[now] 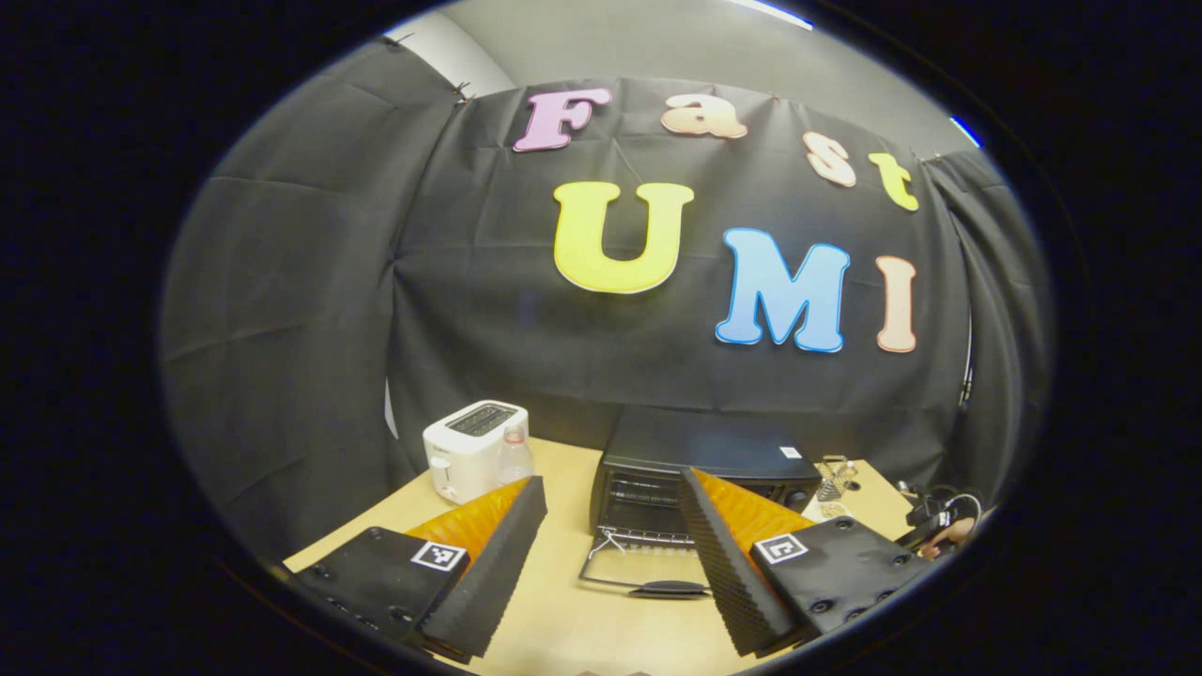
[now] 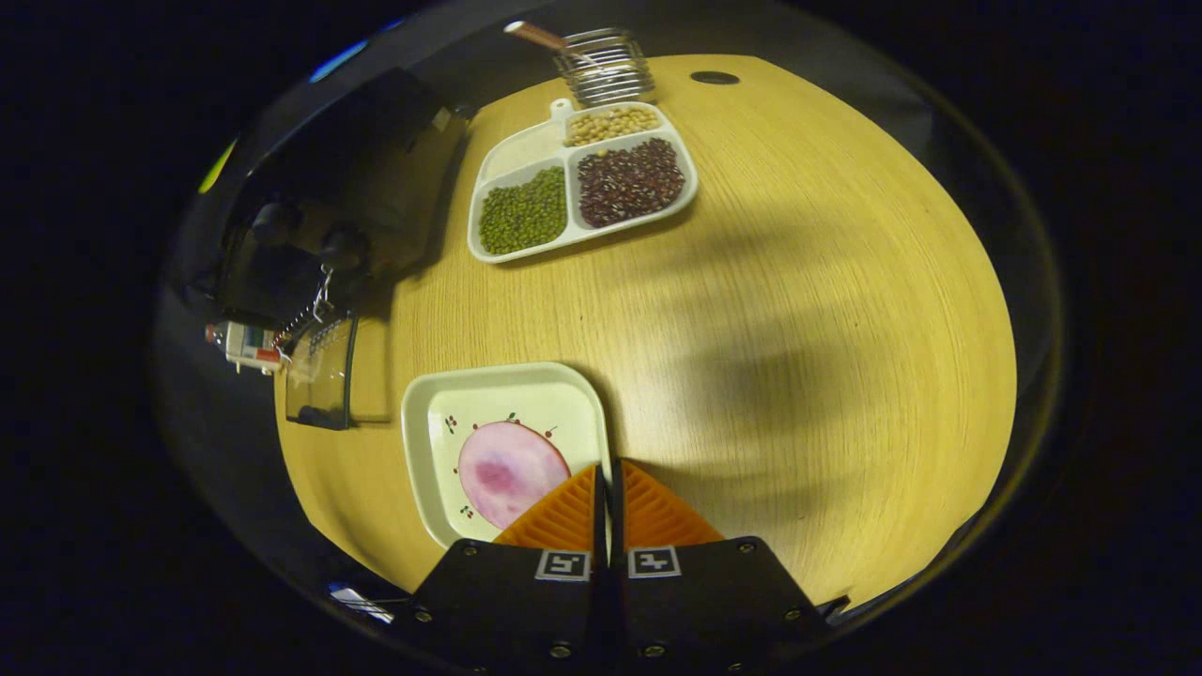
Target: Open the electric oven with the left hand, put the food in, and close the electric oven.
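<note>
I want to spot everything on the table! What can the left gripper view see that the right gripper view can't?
The left gripper view adds a white toaster, a clear bottle and the open left gripper. The right gripper view adds a bean tray, and a plate of ham with the right gripper pinching its rim. Both share the wooden table, the oven with its door down and the wire holder.

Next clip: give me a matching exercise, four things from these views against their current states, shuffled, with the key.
Things:
1. oven door
2. left gripper
3. right gripper
4. toaster

States:
A. shut on the plate rim
B. folded down, open
C. standing left of the oven
D. fingers spread wide, holding nothing

Pairs: 1-B, 2-D, 3-A, 4-C
</note>
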The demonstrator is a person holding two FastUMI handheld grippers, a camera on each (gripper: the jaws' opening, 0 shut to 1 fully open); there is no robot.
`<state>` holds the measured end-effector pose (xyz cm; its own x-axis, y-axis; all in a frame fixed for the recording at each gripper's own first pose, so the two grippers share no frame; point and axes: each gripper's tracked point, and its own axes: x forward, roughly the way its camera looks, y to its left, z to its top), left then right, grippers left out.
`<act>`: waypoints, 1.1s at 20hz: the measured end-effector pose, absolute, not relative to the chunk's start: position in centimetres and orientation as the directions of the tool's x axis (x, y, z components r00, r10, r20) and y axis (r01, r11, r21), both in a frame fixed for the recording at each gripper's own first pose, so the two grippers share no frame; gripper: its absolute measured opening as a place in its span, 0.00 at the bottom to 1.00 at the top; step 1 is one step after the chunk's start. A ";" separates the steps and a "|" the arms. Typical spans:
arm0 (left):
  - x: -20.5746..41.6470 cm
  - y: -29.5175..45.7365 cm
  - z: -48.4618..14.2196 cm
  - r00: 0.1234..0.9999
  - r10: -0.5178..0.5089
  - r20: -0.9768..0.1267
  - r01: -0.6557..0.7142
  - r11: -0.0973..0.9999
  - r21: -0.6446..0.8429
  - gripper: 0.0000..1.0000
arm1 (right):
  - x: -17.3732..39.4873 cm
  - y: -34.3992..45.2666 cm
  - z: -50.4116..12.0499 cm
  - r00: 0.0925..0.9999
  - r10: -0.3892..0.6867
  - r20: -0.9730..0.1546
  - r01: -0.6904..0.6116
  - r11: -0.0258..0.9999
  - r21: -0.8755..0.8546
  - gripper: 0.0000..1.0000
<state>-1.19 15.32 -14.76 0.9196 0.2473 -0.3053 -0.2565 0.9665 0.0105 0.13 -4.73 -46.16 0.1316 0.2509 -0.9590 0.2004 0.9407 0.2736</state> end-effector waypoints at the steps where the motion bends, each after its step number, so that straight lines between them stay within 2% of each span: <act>1: -1.2 15.0 -14.6 0.920 0.247 -0.306 -0.255 0.967 0.012 1.00 | 0.1 -4.7 -46.2 0.145 0.287 -0.947 0.230 0.921 0.315 0.00; 6: -1.4 13.5 -13.6 0.922 0.247 -0.298 -0.251 0.968 0.027 1.00 | -0.3 -4.2 -46.3 0.206 0.449 -0.869 0.330 0.804 0.494 0.00; 13: -1.0 10.7 -11.0 0.927 0.264 -0.268 -0.262 0.964 0.042 0.91 | -0.5 -4.7 -45.3 0.269 0.552 -0.789 0.363 0.701 0.614 0.00; 14: -1.0 10.4 -10.6 0.927 0.268 -0.262 -0.266 0.963 0.043 0.96 | -0.5 -4.6 -45.0 0.276 0.568 -0.775 0.362 0.686 0.631 0.00; 15: -1.0 10.1 -10.3 0.928 0.272 -0.256 -0.270 0.962 0.043 0.89 | -0.7 -4.4 -44.6 0.286 0.588 -0.757 0.355 0.668 0.654 0.00; 16: -1.0 9.6 -10.2 0.927 0.276 -0.253 -0.274 0.961 0.045 0.89 | -0.8 -4.2 -44.3 0.290 0.606 -0.741 0.348 0.654 0.671 0.00; 17: -1.0 9.2 -10.1 0.926 0.281 -0.254 -0.278 0.959 0.047 1.00 | -1.0 -3.9 -44.0 0.292 0.625 -0.724 0.339 0.641 0.689 0.00; 18: -1.1 9.0 -10.0 0.924 0.287 -0.253 -0.284 0.958 0.051 0.89 | -1.1 -3.5 -43.7 0.292 0.646 -0.706 0.331 0.624 0.708 0.00; 19: -1.1 8.6 -9.7 0.923 0.290 -0.252 -0.286 0.957 0.053 0.96 | -1.3 -3.2 -43.3 0.292 0.666 -0.687 0.326 0.606 0.726 0.00; 22: -1.1 7.9 -9.1 0.929 0.282 -0.238 -0.279 0.959 0.050 0.96 | -1.6 -1.5 -41.6 0.305 0.720 -0.623 0.308 0.544 0.780 0.00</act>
